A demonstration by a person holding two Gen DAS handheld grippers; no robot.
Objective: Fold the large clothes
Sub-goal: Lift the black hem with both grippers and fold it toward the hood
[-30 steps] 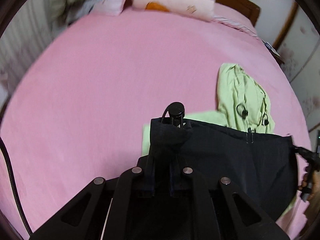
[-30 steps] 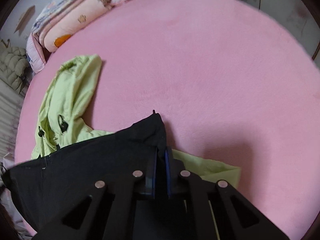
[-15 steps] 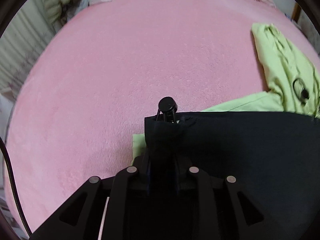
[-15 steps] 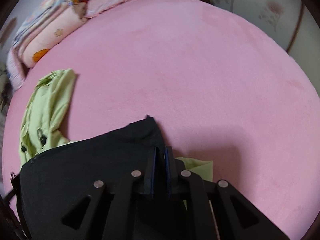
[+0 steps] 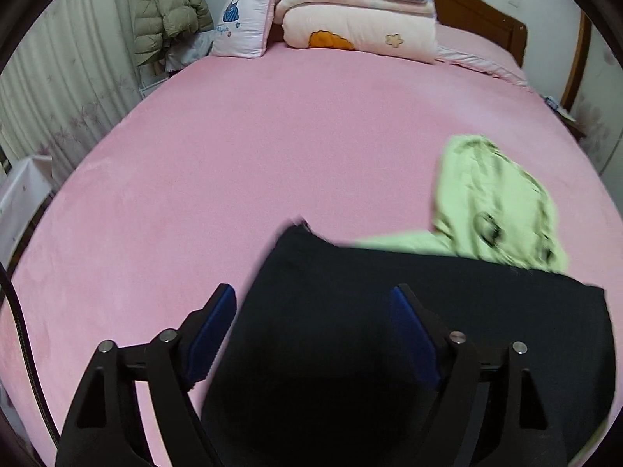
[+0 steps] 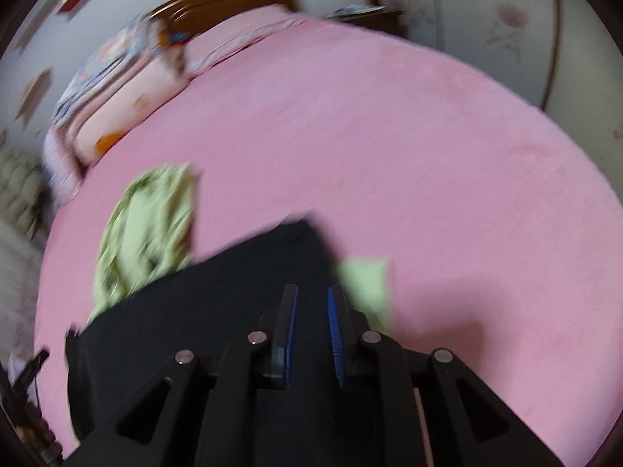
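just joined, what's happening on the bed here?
A person with two handheld grippers is folding a black garment that lies over a light green jacket on the pink bed. The left gripper has just opened wide, letting go of the cloth. The right gripper has just been opening too, its jaws slightly apart above the fabric.

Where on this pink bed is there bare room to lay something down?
Bare sheet runs wide between the stacked quilts at the headboard and the dark garment. More lies right of the garment's corner. Crowded: the near edge, where dark cloth overlaps the green jacket.
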